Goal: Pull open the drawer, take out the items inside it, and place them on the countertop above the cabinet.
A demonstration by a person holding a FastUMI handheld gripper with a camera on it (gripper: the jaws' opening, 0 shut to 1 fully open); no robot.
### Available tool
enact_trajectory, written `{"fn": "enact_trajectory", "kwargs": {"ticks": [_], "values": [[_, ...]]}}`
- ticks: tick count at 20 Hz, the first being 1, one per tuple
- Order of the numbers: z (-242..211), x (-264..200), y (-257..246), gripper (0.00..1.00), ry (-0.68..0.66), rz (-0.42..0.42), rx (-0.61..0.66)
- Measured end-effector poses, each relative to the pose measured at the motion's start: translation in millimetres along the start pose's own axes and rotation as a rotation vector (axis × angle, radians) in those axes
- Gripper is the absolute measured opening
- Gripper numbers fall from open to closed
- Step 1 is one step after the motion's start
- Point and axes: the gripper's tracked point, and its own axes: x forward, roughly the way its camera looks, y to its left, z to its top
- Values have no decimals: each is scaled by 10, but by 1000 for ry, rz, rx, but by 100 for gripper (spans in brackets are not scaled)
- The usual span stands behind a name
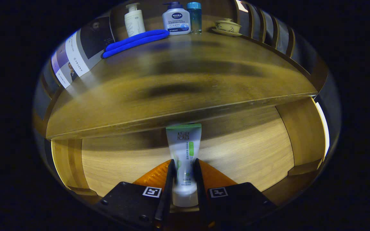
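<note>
Wooden surfaces take up most of the scene: a dark, glossy countertop [178,80] with a blurred sheen spreads above, and below its front edge the open drawer [246,150] shows a paler, fine-grained floor with plank-like side walls. Along the far end of the countertop stand 3 containers in a row, a white pump bottle [134,20], a white-and-blue pump bottle [176,19] and a translucent teal bottle [194,16] touching or nearly touching it. A lidded ceramic cup on a saucer [226,27] sits to their right, and a rolled blue cloth [135,42] lies in front of the white bottle. Printed posters [75,54] line the wall on the left; slatted panels run along the right, cut off at the top.

The gripper [184,179] is closed narrowly on a soft white tube with a green crimped end [184,150], both fingers pressing its sides. The tube points forward over the drawer floor, its crimped end reaching just under the countertop edge. Its cap end is blurred.
</note>
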Motion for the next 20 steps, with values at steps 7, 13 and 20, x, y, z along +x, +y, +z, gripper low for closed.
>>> {"fn": "enact_trajectory", "kwargs": {"ticks": [7, 13, 20], "values": [[17, -170, -71, 23, 11, -34, 85], [6, -443, -82, 23, -14, -50, 134], [-48, -853, -193, 23, -65, -84, 219]]}}
